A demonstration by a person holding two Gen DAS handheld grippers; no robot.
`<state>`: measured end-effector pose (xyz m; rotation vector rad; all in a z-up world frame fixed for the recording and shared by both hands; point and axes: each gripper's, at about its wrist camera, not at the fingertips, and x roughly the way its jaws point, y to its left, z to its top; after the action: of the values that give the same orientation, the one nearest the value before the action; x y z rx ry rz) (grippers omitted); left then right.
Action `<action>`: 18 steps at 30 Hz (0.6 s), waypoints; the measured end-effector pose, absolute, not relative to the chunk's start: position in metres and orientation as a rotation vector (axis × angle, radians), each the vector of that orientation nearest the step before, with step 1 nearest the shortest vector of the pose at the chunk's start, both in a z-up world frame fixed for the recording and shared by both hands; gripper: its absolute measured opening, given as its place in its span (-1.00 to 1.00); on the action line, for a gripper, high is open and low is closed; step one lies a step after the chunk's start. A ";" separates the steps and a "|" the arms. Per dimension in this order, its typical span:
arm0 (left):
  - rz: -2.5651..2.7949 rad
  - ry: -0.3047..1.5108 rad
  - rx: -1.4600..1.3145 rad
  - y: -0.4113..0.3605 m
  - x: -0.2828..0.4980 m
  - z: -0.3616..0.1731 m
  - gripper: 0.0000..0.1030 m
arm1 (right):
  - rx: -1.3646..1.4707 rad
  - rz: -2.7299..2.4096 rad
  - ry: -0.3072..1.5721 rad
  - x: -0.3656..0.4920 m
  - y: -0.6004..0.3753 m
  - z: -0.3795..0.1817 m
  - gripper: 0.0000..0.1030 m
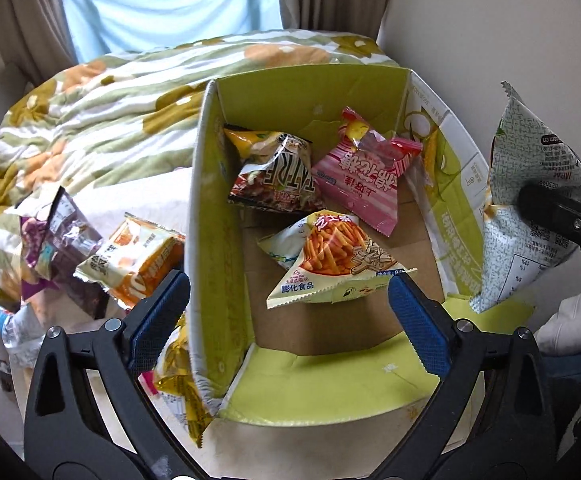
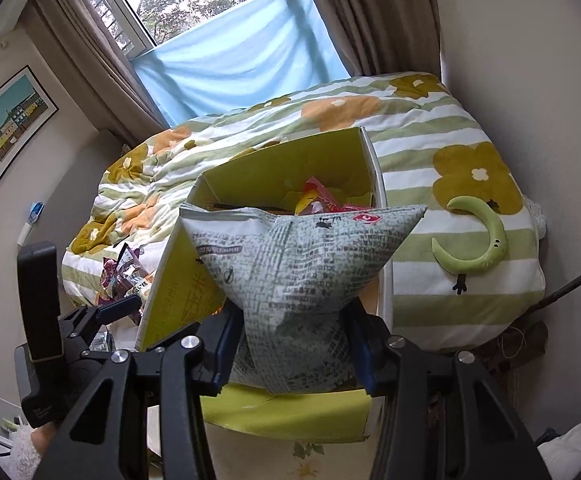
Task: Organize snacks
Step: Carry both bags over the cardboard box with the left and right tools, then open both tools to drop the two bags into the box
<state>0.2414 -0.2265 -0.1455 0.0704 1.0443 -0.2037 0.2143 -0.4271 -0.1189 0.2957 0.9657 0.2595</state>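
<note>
Left claw (image 1: 286,308) is spread wide, its 2 blue pads well apart with nothing between them, pointing forward and down. Right claw (image 2: 290,344) is clamped, both pads squeezing the lower part of a bag (image 2: 290,264), held up off to the left claw's right.

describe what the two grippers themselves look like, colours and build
The left gripper and right gripper match: black angular linkage arms with triangular cut-outs and silver pivot screws, and fingers lined with blue cross-hatched pads. No sleeves or hands are clearly visible.
</note>
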 end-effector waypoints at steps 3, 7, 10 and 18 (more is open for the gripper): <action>-0.195 1.025 0.053 -0.211 0.235 -0.135 0.92 | 0.289 0.279 0.949 0.216 -0.420 -0.113 -0.14; -0.162 0.997 0.044 -0.192 0.227 -0.123 0.92 | 0.277 0.295 0.949 0.226 -0.408 -0.111 -0.14; -0.146 0.987 0.039 -0.180 0.223 -0.117 0.92 | 0.238 0.283 0.986 0.237 -0.398 -0.115 -0.13; -0.124 0.997 0.016 -0.165 0.214 -0.120 0.92 | 0.229 0.241 1.114 0.253 -0.393 -0.152 0.50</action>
<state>0.2136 -0.1647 -0.1198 0.0158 0.9971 -0.1243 0.2532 -0.3926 -0.1517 0.2291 1.1141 0.2412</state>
